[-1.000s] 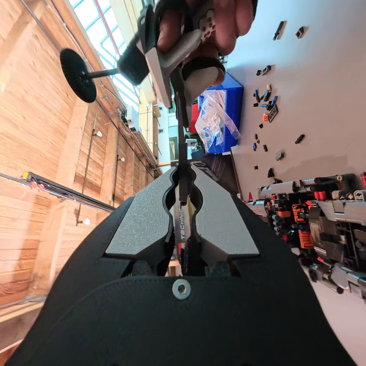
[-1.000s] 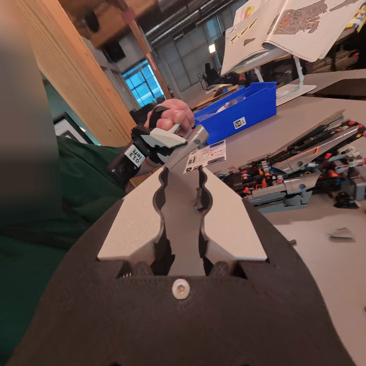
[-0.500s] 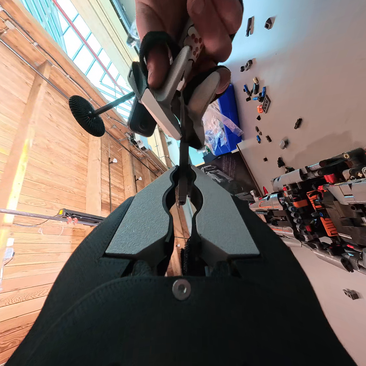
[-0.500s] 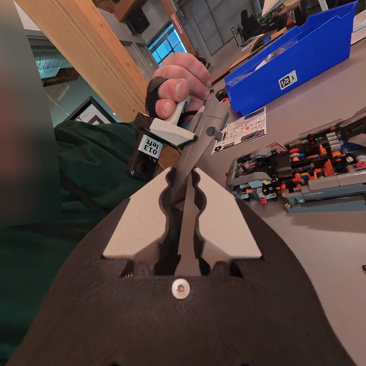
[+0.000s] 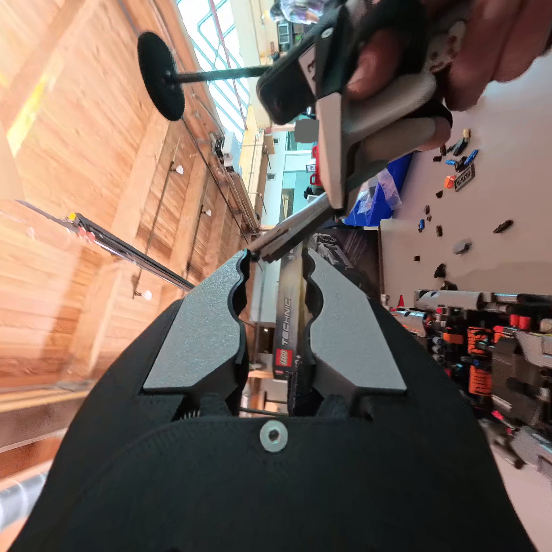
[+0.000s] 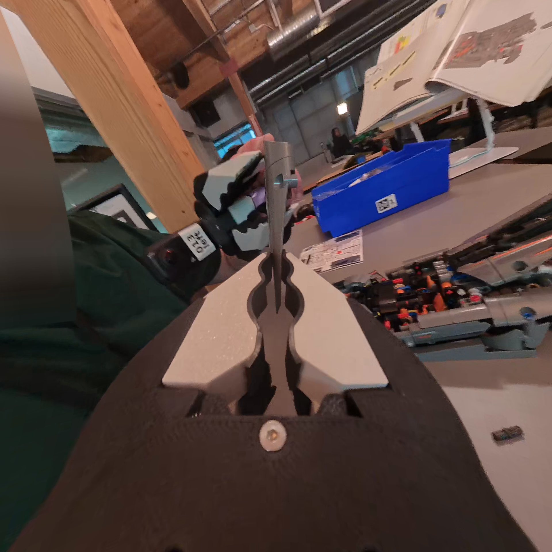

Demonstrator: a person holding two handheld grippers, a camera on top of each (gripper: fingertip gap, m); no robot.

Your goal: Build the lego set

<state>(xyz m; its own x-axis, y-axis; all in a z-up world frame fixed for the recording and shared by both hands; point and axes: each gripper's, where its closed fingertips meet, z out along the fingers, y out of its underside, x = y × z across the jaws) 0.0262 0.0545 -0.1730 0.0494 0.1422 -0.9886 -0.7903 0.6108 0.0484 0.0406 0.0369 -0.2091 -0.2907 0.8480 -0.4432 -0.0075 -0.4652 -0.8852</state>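
Right claw point(image 6: 276, 263) clenched on grey panel point(image 6: 276, 209), left claw point(image 5: 276, 263) released beside it, car model point(image 6: 448, 298) on desk point(image 6: 493, 397).

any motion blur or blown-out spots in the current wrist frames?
Left wrist view: wooden wall smeared by motion and overexposed at the left edge; skylight windows blown out; left gripper sharp. Right wrist view: grey panel piece and right gripper sharp; table edge soft; a blurred patch covers the left side.

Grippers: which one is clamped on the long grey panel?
The right gripper, shut on the grey panel; the left gripper stands open, holding nothing.
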